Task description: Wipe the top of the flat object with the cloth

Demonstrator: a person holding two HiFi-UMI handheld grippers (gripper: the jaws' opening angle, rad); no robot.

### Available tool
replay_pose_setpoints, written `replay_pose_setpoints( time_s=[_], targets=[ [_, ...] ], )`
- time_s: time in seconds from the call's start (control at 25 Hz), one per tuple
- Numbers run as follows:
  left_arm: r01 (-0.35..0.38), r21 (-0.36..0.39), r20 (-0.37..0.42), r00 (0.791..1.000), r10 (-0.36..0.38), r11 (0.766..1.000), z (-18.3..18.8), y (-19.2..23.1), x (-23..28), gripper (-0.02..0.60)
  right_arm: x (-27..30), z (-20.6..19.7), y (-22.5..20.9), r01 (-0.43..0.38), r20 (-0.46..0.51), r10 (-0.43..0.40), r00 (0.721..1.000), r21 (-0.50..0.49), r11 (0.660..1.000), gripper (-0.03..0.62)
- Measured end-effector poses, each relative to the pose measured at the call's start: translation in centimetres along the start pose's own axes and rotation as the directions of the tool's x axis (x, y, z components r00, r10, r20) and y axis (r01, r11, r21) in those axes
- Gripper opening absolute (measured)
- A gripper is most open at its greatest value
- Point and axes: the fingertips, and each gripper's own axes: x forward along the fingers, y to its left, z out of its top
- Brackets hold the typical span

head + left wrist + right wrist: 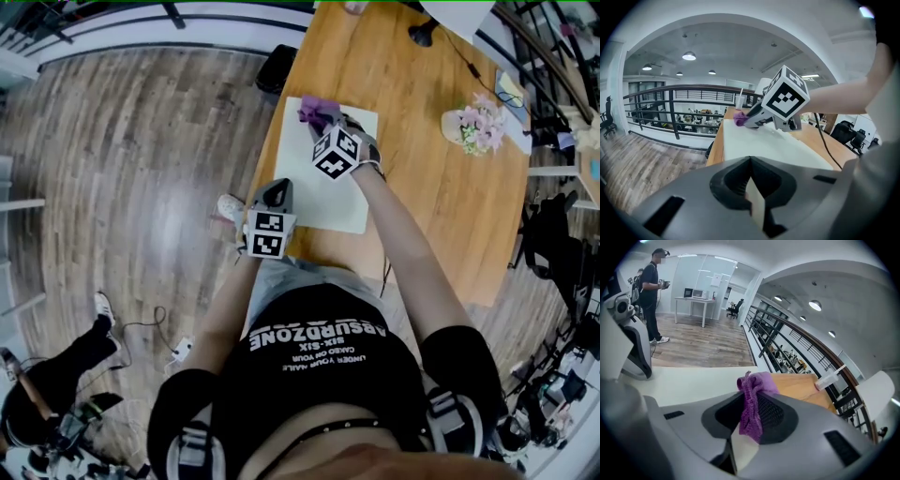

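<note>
In the head view, the flat white board lies on the wooden bench. Its long axis points away from me, parallel to the left edge of the bench and just beside that edge. Its near short edge lies close to the bench edge in front of me. To the right of the board there is a wide stretch of bare wood, and the flowers are well apart from it. My right gripper is over the far left part of the board, with the purple cloth at its tip. My left gripper is at the near left corner of the board, by the bench edge.

In the left gripper view, the jaws of my left gripper are pressed together with nothing between them. The board stretches ahead along the bench. At its far part the right gripper holds the cloth low on the white surface. The wooden floor is below on the left.

In the right gripper view, my right gripper is clenched on the cloth, which sticks out in front of the jaws. The board lies to the left, and the bare bench is beyond it to the right, with a clear cup further off.
</note>
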Motion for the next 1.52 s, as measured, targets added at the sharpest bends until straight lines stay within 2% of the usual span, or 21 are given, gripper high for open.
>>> replay_pose_setpoints(
  time_s=[0.32,0.64,1.08,1.52],
  targets=[
    [-0.011,0.057,0.01,1.0,0.01,0.998,-0.1,-0.5,0.1,0.015,-0.6,-0.4,1.0,-0.004,0.005,0.004,1.0,-0.008,1.0,0.095],
    [-0.006,0.042,0.005,1.0,0.006,0.999,-0.1,-0.5,0.1,0.015,-1.1,-0.5,1.3,0.005,0.025,-0.006,1.0,0.031,1.0,0.095],
    [-0.017,0.054,0.005,1.0,0.017,0.998,-0.2,-0.5,0.0,0.015,-2.4,-0.8,3.5,0.004,0.07,-0.005,0.998,0.008,1.0,0.095],
    [-0.023,0.05,0.014,1.0,0.022,0.998,-0.1,-0.5,-0.2,0.015,-3.4,-1.0,4.7,-0.005,0.082,0.001,0.997,0.044,0.999,0.095]
  ],
)
